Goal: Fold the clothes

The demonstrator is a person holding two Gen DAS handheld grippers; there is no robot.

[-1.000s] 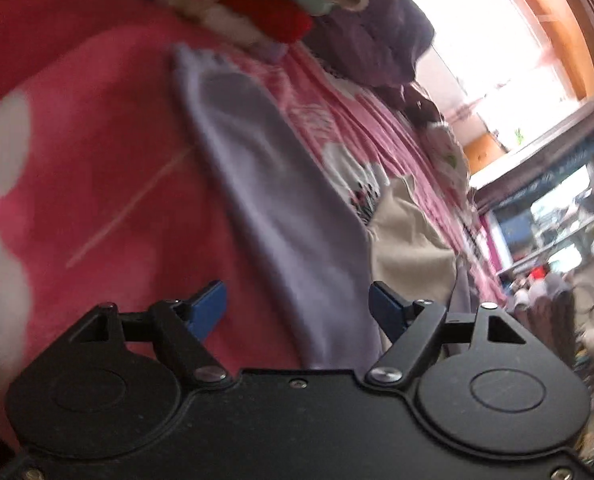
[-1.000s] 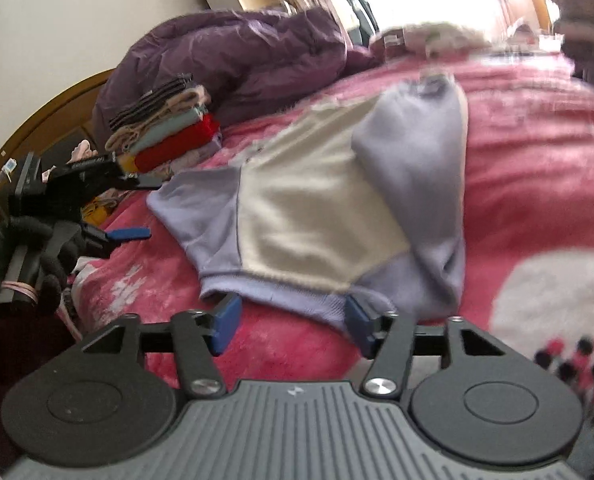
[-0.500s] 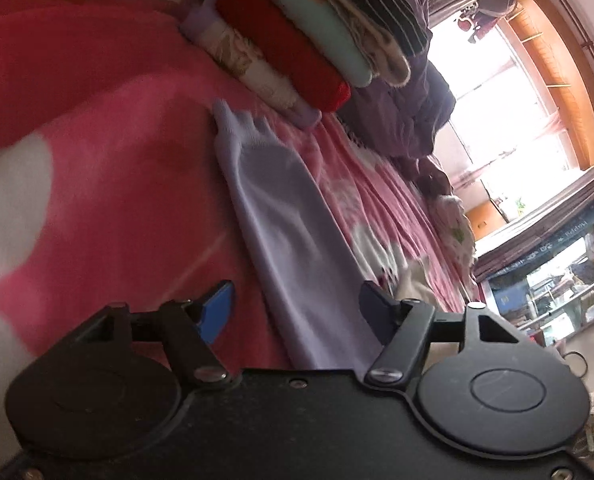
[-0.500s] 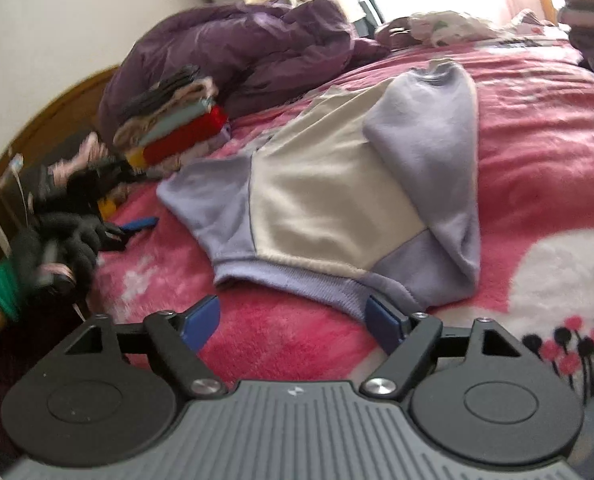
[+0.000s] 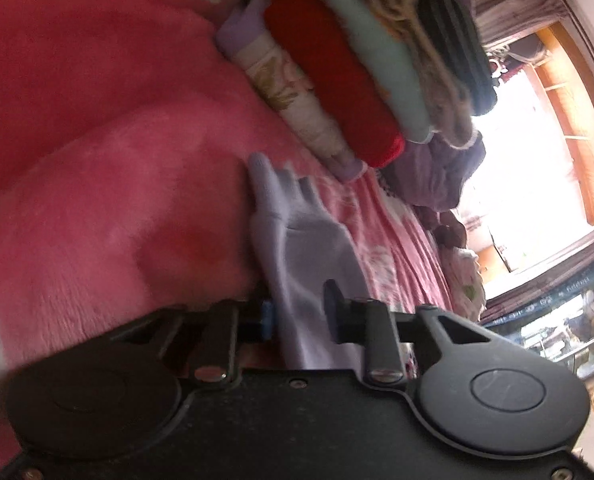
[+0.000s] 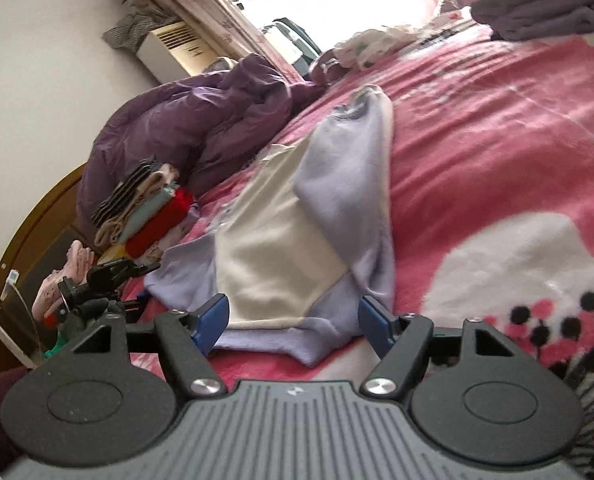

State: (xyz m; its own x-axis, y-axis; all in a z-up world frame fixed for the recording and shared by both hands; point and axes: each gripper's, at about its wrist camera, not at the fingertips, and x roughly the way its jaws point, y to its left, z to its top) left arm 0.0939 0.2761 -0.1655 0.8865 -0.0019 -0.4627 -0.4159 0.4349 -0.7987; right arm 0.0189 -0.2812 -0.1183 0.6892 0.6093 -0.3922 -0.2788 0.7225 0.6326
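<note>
A lavender and cream sweatshirt [image 6: 289, 240] lies on the pink blanket [image 6: 497, 152], one sleeve folded across its body. My right gripper [image 6: 293, 320] is open, its blue pads either side of the lavender hem. In the left wrist view my left gripper [image 5: 299, 312] has narrowed around the other lavender sleeve [image 5: 297, 240], which runs between its fingers toward its cuff; the cloth looks pinched. The left gripper also shows at the left in the right wrist view [image 6: 109, 280].
A stack of folded clothes [image 5: 361, 72] sits just beyond the sleeve's cuff, also in the right wrist view [image 6: 145, 216]. A purple jacket [image 6: 201, 120] is heaped behind it. More folded purple cloth [image 6: 537, 0] lies at the far right. A wooden headboard [image 6: 29, 240] bounds the left.
My left gripper moved along the sleeve toward the cuff and closed from wide open onto it. My right gripper opened wider and came closer to the hem.
</note>
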